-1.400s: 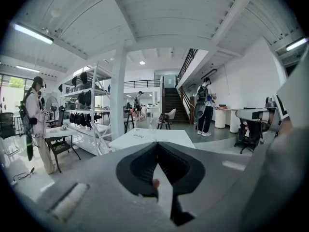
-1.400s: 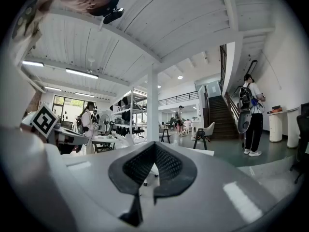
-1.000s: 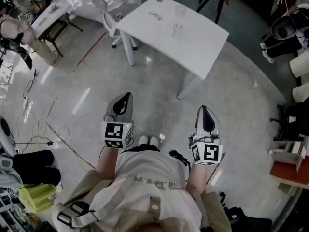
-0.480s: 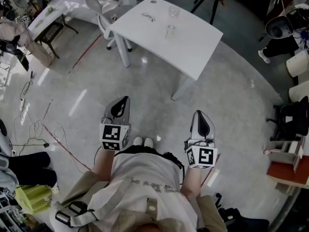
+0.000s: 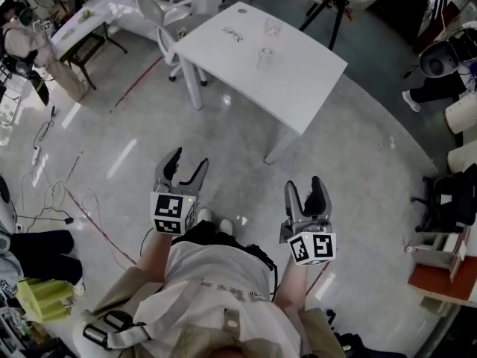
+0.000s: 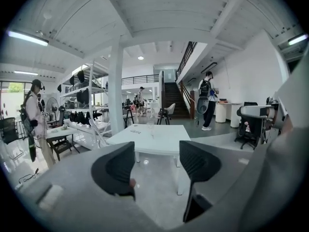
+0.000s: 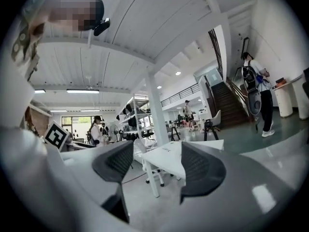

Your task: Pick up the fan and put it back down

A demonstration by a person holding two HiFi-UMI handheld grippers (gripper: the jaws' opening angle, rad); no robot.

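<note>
Head view: a person stands on a glossy pale floor [image 5: 112, 125] with a gripper in each hand, both held out ahead of the body.
Left gripper [image 5: 186, 164]: jaws stand wide apart and have just been opening. Nothing lies between them; its own view shows only floor and the table beyond the gap.
Right gripper [image 5: 304, 189]: jaws likewise wide apart and just been opening. They are empty, with the table's near corner showing through the gap.
Marker cubes: one sits on each gripper, near the wrists and facing up.
Fan [image 6: 51, 105]: a standing fan, upright, at the far left by the shelving [image 6: 79, 95]. It is just beside a person in a cap [image 6: 36, 115] and well apart from both grippers; neither touches it.
White table [image 5: 298, 88]: far ahead of both grippers, slightly right of centre. It carries a clear glass [image 5: 264, 57] and a few small items further back.
White chair [image 5: 160, 21]: at the table's far left side.
Second person [image 6: 208, 100]: far right, near the stairs [image 6: 171, 100], wearing a backpack and holding a round grey object. I cannot tell what the object is.
Cables [image 5: 59, 200]: loose on the floor at the left.
</note>
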